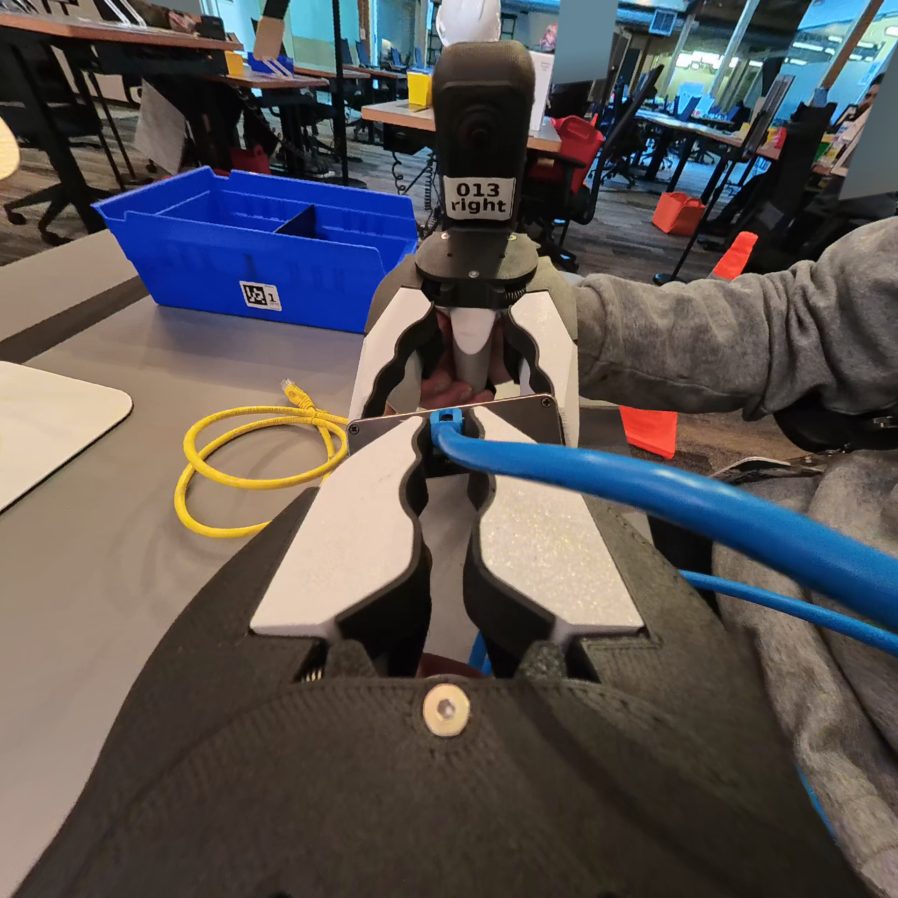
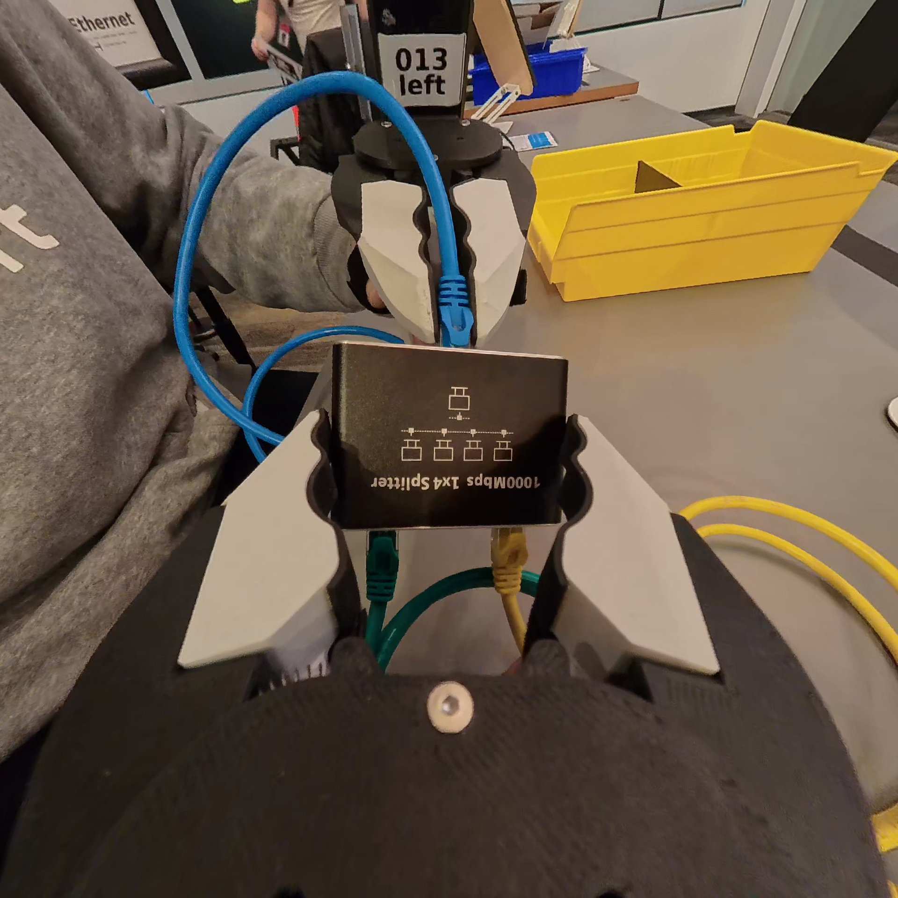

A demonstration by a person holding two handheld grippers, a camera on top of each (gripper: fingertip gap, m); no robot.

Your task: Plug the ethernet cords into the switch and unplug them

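My right gripper [image 2: 449, 427] is shut on the black switch [image 2: 449, 369], gripping its two sides above the grey table. A green cord's plug [image 2: 381, 563] and a yellow cord's plug [image 2: 508, 559] sit in ports on the switch's near side. My left gripper [image 2: 457, 337] is shut on the blue cord's plug [image 2: 454, 311], whose tip is at the switch's far side. How far it is seated is hidden. In the left wrist view my left gripper [image 1: 447, 427] pinches the blue plug [image 1: 444, 419] against the switch [image 1: 529, 418]. The blue cord [image 1: 631, 481] loops off right.
The yellow cord [image 1: 252, 481] lies coiled on the table, its free plug [image 1: 296, 393] near a blue bin [image 1: 252, 262]. A yellow bin [image 2: 690, 228] stands at the right. A white board [image 1: 43, 423] lies at the left. A person's grey sleeve [image 1: 729, 330] is close by. Only a small space, under 4 cm, lies between the two pairs of fingers.
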